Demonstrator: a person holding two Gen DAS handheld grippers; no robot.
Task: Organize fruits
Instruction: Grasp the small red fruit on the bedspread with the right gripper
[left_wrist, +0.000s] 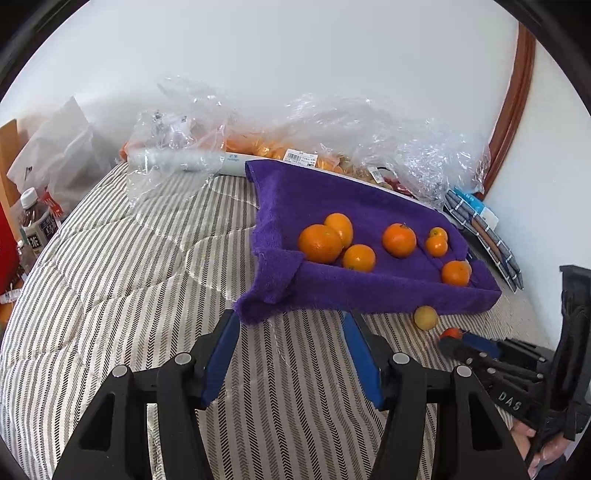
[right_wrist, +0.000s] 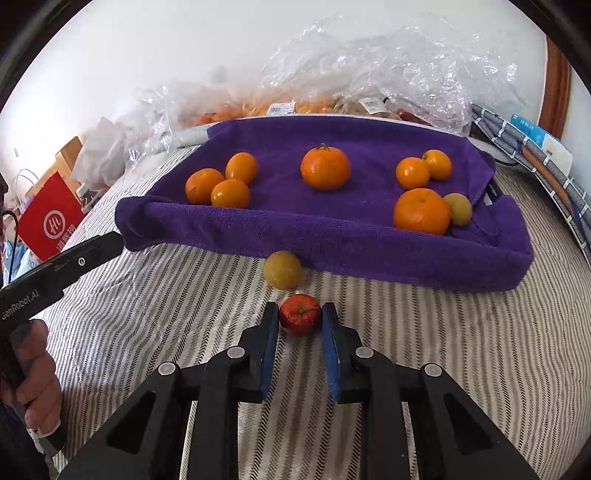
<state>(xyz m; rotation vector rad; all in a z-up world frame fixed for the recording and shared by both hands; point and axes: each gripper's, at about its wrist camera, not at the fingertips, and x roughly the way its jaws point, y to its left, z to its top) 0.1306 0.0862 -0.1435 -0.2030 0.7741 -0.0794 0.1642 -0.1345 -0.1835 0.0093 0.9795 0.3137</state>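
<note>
Oranges already grouped on purple towel; red fruit pinched in right gripper fingers, yellow fruit at twelve o'clock outstanding; left gripper fingers half-spread, empty.

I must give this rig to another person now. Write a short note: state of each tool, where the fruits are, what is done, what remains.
Right tool: shut on the small red fruit, low on the striped blanket.
Left tool: open, empty, near the purple towel.
Done: seven oranges and one yellow fruit lie on the towel.
Left: place the red fruit, then the second yellow fruit on the blanket by the towel's front edge.
</note>
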